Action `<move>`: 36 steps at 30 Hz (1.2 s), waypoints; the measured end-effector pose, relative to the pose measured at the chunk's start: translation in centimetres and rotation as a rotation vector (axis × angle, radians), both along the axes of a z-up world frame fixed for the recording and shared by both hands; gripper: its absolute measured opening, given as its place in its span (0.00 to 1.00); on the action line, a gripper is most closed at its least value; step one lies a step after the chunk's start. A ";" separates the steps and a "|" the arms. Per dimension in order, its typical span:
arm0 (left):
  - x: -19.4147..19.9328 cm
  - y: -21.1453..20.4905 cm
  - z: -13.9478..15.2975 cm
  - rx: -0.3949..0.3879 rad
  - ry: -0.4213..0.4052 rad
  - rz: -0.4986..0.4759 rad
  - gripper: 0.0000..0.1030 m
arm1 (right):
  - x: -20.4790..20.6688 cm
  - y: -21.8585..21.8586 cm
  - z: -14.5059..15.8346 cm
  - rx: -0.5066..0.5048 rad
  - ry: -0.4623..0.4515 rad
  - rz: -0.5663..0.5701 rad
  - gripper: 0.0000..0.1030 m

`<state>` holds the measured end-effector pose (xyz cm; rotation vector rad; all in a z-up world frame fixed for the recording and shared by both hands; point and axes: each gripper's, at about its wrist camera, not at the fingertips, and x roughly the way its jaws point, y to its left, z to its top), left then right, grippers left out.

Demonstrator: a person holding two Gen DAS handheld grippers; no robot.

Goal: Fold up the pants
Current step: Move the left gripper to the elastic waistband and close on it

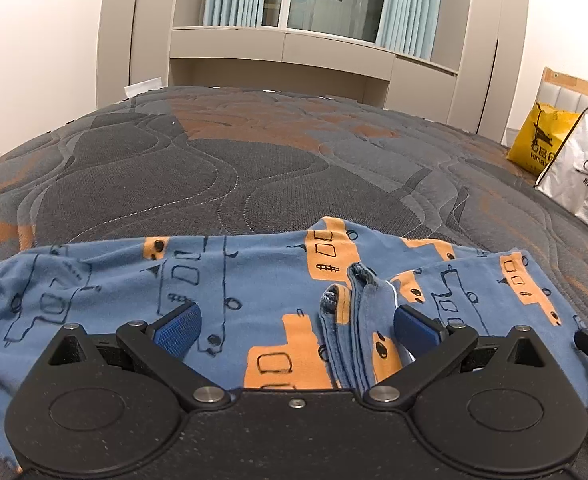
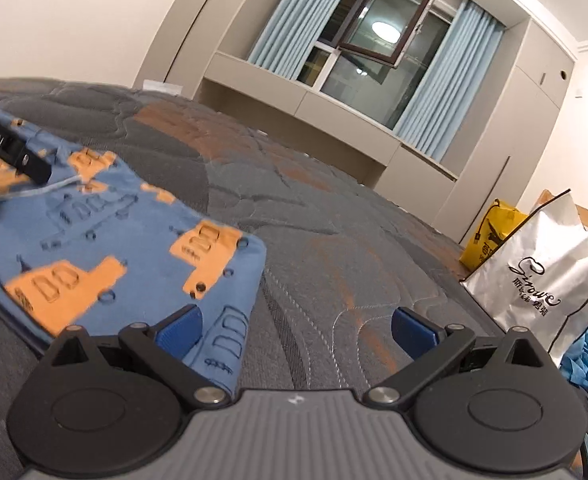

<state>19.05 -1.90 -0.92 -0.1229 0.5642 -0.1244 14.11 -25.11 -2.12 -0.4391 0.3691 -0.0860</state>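
**Pants lie partly folded on the bed, both grippers open over them**

The blue cotton pants printed with orange vehicle shapes (image 1: pixel 230 280) lie flat on the grey-and-orange quilted mattress (image 1: pixel 214 160), near its front edge. In the left wrist view a raised ridge of stacked fabric edges (image 1: pixel 357 320), with a bit of grey ribbed trim at its top, stands between the fingers of the left gripper (image 1: pixel 295 326). Its jaws stand spread wide; the blue pad on the picture's right sits just beside the ridge, but the other pad is well clear, so nothing is pinched. The cloth looks let go, not held.

In the right wrist view the right gripper (image 2: pixel 295 330) also stands open. Its left-hand pad hangs over a squared corner of the pants (image 2: pixel 250 248), while the other is over bare mattress. No fabric is caught between them.

As a judgement, the fold is under way and not finished. The layered ridge and the neat straight corner suggest at least one fold is in place. What seems left is to flatten the bunched ridge and perhaps fold the bundle again. How many layers there are cannot be told.

A yellow printed bag (image 1: pixel 541 140) and a white shopping bag (image 2: pixel 541 276) stand on the mattress's far side, well apart from the pants.
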 end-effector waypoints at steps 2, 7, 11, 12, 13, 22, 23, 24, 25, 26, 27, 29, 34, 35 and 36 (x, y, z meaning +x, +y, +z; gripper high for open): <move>-0.9 0.6 0.4 -0.030 -0.010 0.004 0.99 | -0.6 0.9 0.8 0.019 -0.036 0.021 1.00; -4.4 3.5 1.7 -0.092 -0.072 0.047 0.99 | -1.4 4.6 2.2 0.063 -0.061 0.162 1.00; -7.0 7.0 2.4 -0.098 -0.119 0.144 0.99 | -1.0 8.1 2.2 0.064 -0.027 0.274 1.00; -7.6 8.0 2.3 -0.104 -0.124 0.175 0.99 | -0.8 9.0 2.1 0.064 -0.017 0.293 1.00; -8.0 8.9 2.2 -0.111 -0.127 0.200 0.99 | -0.6 9.9 2.0 0.065 -0.007 0.309 1.00; -9.3 13.1 1.0 -0.203 -0.143 0.281 0.99 | 0.8 13.7 0.7 0.082 0.072 0.319 1.00; -9.4 13.2 0.8 -0.212 -0.150 0.279 0.99 | 0.9 13.7 0.7 0.089 0.075 0.315 1.00; -9.4 13.3 0.7 -0.218 -0.163 0.273 0.99 | 0.9 13.6 0.7 0.098 0.080 0.311 1.00; -9.5 13.2 0.6 -0.215 -0.175 0.267 0.99 | 1.0 13.5 0.7 0.110 0.087 0.307 1.00; -9.4 13.0 0.6 -0.206 -0.179 0.262 0.99 | 1.1 13.5 0.6 0.118 0.091 0.301 1.00; -9.3 12.9 0.6 -0.197 -0.185 0.255 0.99 | 1.2 13.5 0.6 0.122 0.094 0.296 1.00; -9.0 12.8 0.7 -0.197 -0.200 0.239 0.99 | 1.4 13.6 0.6 0.124 0.098 0.281 1.00; -9.2 12.7 0.9 -0.215 -0.229 0.195 0.99 | 1.4 13.9 0.5 0.113 0.093 0.259 1.00; -9.2 12.7 0.9 -0.217 -0.234 0.186 0.99 | 1.3 13.9 0.5 0.111 0.092 0.258 1.00; -9.1 12.7 0.9 -0.218 -0.238 0.181 0.99 | 1.3 13.9 0.5 0.108 0.090 0.257 1.00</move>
